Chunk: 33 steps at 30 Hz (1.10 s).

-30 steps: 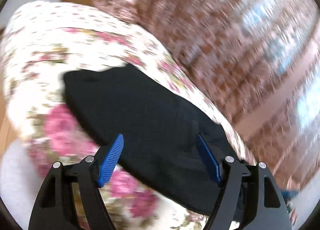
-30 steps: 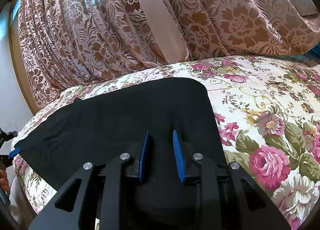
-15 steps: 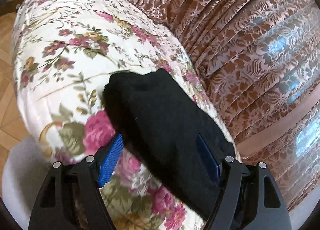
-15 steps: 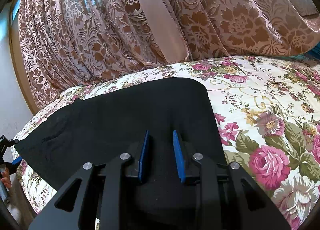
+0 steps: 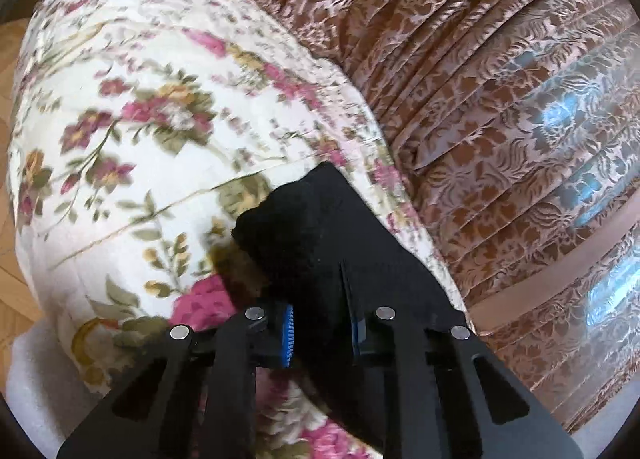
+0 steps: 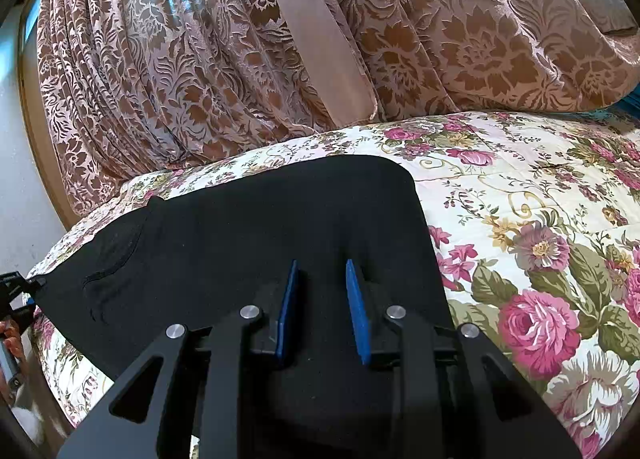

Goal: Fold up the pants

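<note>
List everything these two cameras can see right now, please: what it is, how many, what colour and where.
pants: one, black, spread on the bed, one end bunched up at the left.
bedspread: one, cream with pink roses and green leaves, covering the bed.
curtain: one, pinkish brown with a floral pattern, hanging behind the bed.
floor: wooden, light brown, beside the bed.
left gripper: one, black with blue pads, jaws just closing, pinching the bunched end of the pants.
right gripper: one, black with blue pads, jaws narrow on the near edge of the pants.
</note>
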Each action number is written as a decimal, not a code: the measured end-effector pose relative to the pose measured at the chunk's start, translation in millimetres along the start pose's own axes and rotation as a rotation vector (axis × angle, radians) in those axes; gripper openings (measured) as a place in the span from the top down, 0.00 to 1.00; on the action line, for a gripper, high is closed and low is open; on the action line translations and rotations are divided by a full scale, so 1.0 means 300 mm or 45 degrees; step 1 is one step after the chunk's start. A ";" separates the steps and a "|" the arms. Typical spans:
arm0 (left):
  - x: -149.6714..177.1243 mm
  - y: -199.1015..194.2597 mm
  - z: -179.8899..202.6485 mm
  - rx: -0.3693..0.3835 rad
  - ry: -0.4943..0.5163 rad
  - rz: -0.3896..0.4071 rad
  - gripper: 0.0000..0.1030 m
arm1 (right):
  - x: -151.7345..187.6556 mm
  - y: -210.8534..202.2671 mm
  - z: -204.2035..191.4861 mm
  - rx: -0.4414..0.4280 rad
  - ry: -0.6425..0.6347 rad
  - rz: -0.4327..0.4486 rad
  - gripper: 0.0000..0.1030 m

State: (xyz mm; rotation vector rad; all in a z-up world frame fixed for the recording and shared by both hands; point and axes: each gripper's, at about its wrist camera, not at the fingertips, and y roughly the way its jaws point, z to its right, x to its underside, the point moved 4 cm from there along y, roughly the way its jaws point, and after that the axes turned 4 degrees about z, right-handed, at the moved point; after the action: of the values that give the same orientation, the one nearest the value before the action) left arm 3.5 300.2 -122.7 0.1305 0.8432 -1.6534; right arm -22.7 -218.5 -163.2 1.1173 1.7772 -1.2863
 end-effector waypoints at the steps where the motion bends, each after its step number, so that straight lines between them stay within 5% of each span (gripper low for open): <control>1: -0.005 -0.006 0.020 0.017 0.019 0.008 0.85 | 0.000 0.000 0.000 0.000 0.000 -0.001 0.76; 19: 0.034 -0.115 0.535 0.395 0.391 0.096 0.86 | 0.001 0.000 0.003 -0.003 0.005 0.001 0.76; 33: 0.265 -0.155 0.831 0.707 0.578 -0.041 0.86 | -0.009 0.012 -0.008 0.001 0.028 -0.039 0.75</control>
State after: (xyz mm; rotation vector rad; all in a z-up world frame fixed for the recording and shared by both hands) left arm 28.2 90.9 39.4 0.9080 0.6922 -1.8836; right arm -18.4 -216.4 -161.7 1.1125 1.8165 -1.2981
